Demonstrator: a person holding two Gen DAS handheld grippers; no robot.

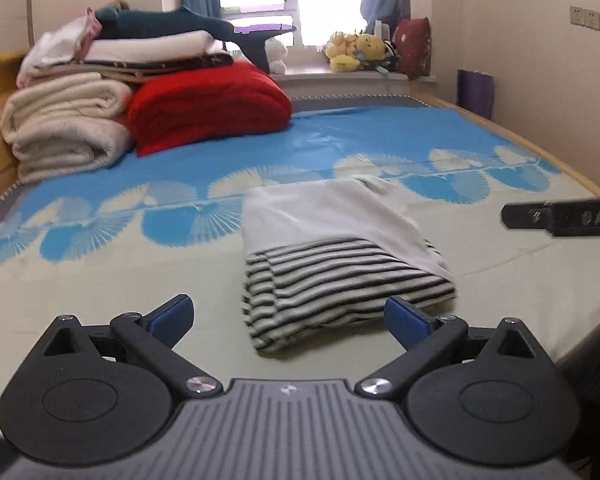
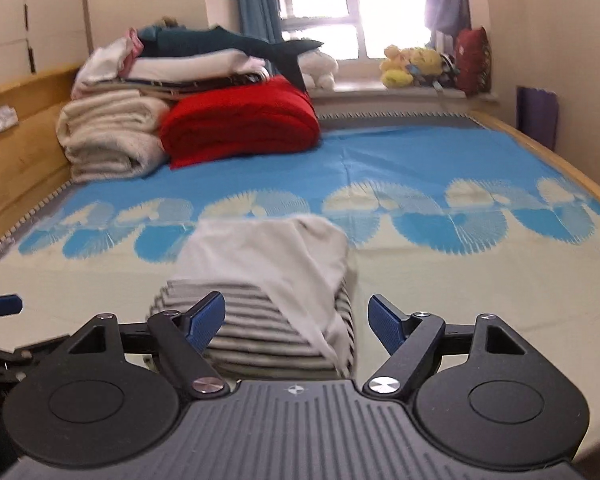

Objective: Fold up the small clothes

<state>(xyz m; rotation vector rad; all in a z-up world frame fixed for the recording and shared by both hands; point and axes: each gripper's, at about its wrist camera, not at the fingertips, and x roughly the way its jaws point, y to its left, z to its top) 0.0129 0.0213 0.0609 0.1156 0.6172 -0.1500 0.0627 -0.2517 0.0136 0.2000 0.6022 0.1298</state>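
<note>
Now folded striped garment [image 1: 340,280] on bed [image 1: 100,280], just ahead of both tools, left tool [image 1: 288,316] and right tool [image 2: 296,320] spread wide, empty.

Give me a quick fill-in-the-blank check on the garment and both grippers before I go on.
1. The folded garment lies on the ____.
2. Its lower half shows black-and-white ____.
3. The left gripper and the right gripper both stand ____, with nothing held.
4. The folded blanket beside the cream ones is ____.

Missing words: bed; stripes; open; red
</note>
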